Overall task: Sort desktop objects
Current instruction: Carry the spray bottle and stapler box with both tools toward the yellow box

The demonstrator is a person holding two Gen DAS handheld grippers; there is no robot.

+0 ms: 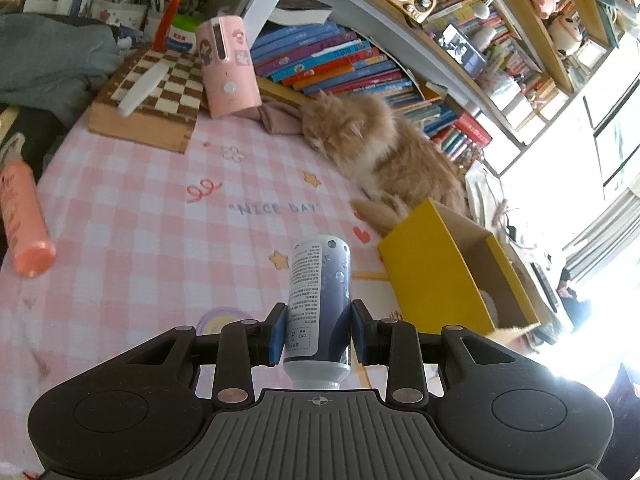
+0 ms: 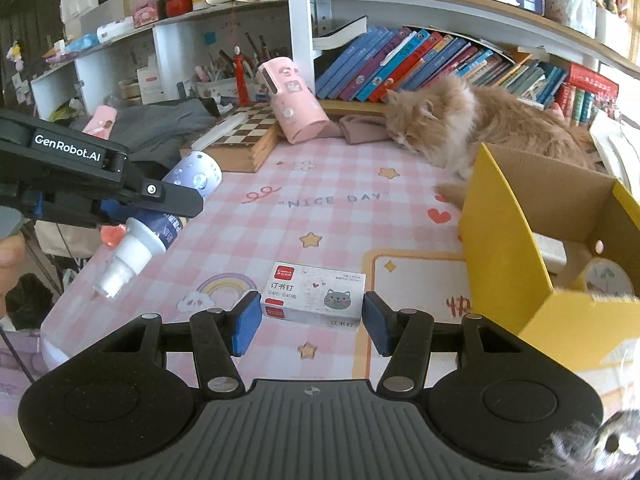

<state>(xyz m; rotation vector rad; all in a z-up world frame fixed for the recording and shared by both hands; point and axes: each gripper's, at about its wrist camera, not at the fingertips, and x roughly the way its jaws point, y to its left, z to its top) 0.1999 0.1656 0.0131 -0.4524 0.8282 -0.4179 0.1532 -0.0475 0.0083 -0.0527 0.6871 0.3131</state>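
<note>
At the far left of the desk lies an orange tube (image 1: 26, 224), on its side near the edge of the pink checked cloth (image 1: 140, 240), well apart from everything in hand. Further in, the left gripper (image 1: 318, 332) has its blue pads (image 1: 277, 334) pressed against the sides of a dark blue bottle (image 1: 320, 292), gripped low on the body, just above the white cap, which faces back toward the camera. From the right wrist view the bottle (image 2: 188, 184) hangs tilted in the air above the cloth, cap end lowest.

Toward the middle, the right gripper (image 2: 310, 322) is spread wide with a staple box (image 2: 314, 294) lying flat on the cloth between its fingers; neither pad seems to touch it, though the angle makes that hard to settle. To take it well, the fingers should drop level with the box sides and close squarely on the short ends so it does not twist out.

Rightward stands the yellow box (image 2: 504, 264), open at the top, with what looks like a roll of tape already inside. A ginger cat (image 2: 460, 120) lies just behind it, a paw close to the near corner. The bottle probably belongs in that box, so the left hand ought to carry it over the rim and release low, keeping clear of the cat and of the right gripper's path.
</note>
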